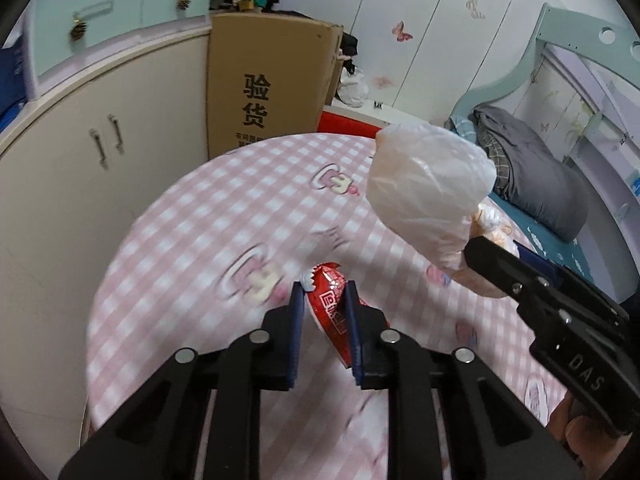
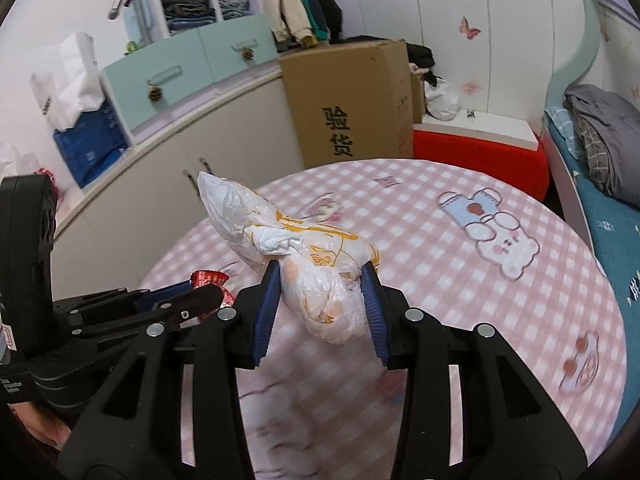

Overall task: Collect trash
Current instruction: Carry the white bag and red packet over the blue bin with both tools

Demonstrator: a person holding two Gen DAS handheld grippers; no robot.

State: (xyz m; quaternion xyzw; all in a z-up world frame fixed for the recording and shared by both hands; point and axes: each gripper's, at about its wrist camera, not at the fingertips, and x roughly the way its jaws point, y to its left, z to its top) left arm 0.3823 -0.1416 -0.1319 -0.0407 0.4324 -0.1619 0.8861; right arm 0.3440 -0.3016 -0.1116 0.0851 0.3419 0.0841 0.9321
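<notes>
Pink checked cloth covers the desk [image 2: 460, 264], with a cardboard box [image 2: 348, 104] beyond its far edge. Left claw [image 1: 323, 294] is clenched on a red wrapper [image 1: 330, 300], lifted off the cloth. Right claw [image 2: 320, 284], beside it, grasps a knotted white plastic bag [image 2: 304, 264] above the desk.

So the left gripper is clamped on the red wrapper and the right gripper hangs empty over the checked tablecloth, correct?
Not quite. The right gripper isn't empty: the right wrist view shows it clamped on a knotted white plastic bag. The left gripper does hold the red wrapper, above the checked tablecloth.
</notes>
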